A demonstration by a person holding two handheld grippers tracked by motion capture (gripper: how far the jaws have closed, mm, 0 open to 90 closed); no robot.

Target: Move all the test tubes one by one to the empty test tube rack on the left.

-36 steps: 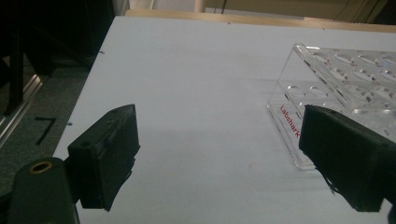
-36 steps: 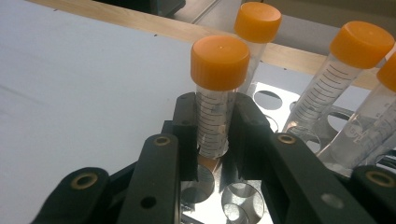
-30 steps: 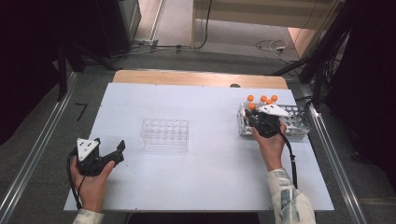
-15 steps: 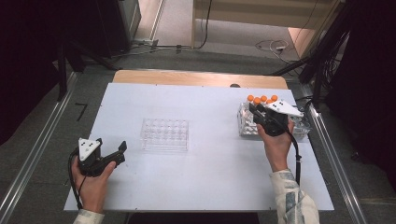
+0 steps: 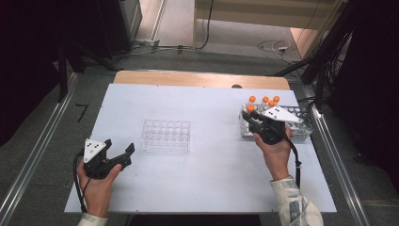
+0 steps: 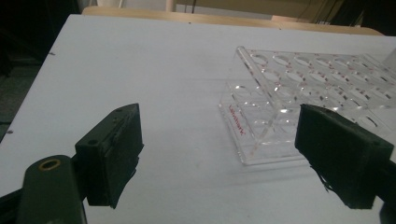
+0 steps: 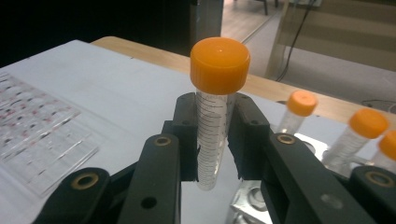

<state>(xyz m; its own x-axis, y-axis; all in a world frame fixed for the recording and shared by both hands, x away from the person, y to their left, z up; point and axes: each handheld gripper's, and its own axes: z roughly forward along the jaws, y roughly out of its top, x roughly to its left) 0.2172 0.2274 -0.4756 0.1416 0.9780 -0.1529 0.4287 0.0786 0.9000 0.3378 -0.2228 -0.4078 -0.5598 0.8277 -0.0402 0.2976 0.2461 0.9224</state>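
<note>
R tool (image 7: 218, 135) is pinching an orange-cap tube (image 7: 215, 98), upright, lifted just clear of the metal rack (image 5: 301, 123) w/ 3 more tubes. L tool (image 5: 118, 153) is spread, idle near the clear rack (image 5: 165, 135). Step: transfer. Next, I'd say: carry the tube across the worktop (image 5: 211, 165), keep it vertical, line up w/ a hole.
</note>
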